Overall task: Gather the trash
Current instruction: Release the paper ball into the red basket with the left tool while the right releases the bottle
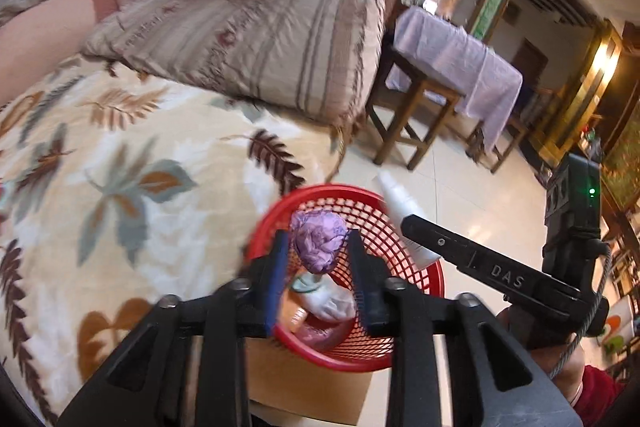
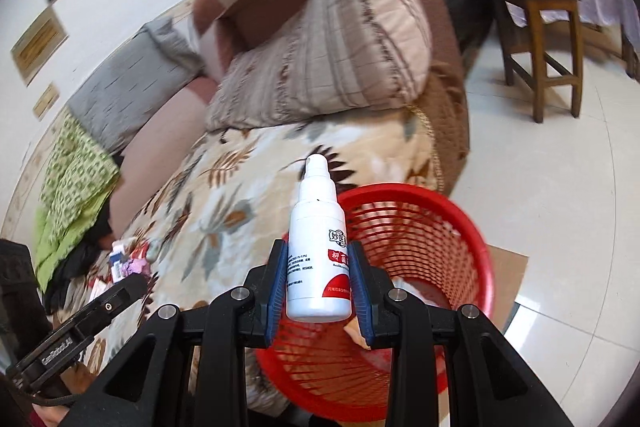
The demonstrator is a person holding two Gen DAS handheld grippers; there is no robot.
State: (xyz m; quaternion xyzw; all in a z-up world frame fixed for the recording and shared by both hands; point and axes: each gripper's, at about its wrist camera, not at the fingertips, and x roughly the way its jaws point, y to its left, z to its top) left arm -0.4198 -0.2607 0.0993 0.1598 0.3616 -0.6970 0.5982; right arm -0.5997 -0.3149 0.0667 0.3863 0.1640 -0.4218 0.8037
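My left gripper [image 1: 318, 247] is shut on a crumpled purple wrapper [image 1: 318, 241] and holds it over the red mesh basket [image 1: 400, 227]. The basket holds white and orange trash [image 1: 328, 301]. My right gripper [image 2: 319, 259] is shut on a white spray bottle [image 2: 318, 251] with a red label, held upright over the basket's near rim [image 2: 440, 223]. In the left wrist view the right gripper [image 1: 416, 231] and its bottle [image 1: 400, 205] show just right of the basket. Several more scraps [image 2: 128, 263] lie on the bedspread at the left.
The basket stands on brown cardboard [image 2: 506, 271] on the tiled floor beside a bed with a leaf-print spread [image 1: 120, 167]. A striped pillow [image 1: 260, 43] lies on the bed. A wooden stool [image 2: 540, 39] and a cloth-covered table [image 1: 452, 55] stand beyond.
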